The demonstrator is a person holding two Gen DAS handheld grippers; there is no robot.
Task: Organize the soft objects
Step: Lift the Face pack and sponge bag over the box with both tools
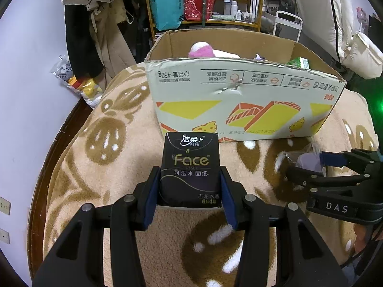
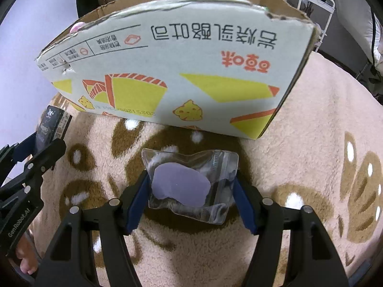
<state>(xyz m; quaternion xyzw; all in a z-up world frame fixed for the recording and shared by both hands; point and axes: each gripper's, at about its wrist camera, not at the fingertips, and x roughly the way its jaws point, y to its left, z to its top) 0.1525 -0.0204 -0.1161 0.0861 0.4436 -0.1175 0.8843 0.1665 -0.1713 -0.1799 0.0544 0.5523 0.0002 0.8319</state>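
Left wrist view: left gripper [image 1: 190,191] fingers pinch the tissue pack [image 1: 190,167]; right gripper [image 2: 191,191] fingers pinch the clear pouch [image 2: 191,184], both likely bound for the cardboard box [image 1: 239,100].

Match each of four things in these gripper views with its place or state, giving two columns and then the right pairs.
Things:
1. black tissue pack
2. clear pouch with a purple pad
3. pink plush toy
4. cardboard box

Places or states:
A. standing open on the patterned blanket
B. clamped in the left gripper
C. lying inside the box
D. between the right gripper's blue pads

Pairs: 1-B, 2-D, 3-C, 4-A
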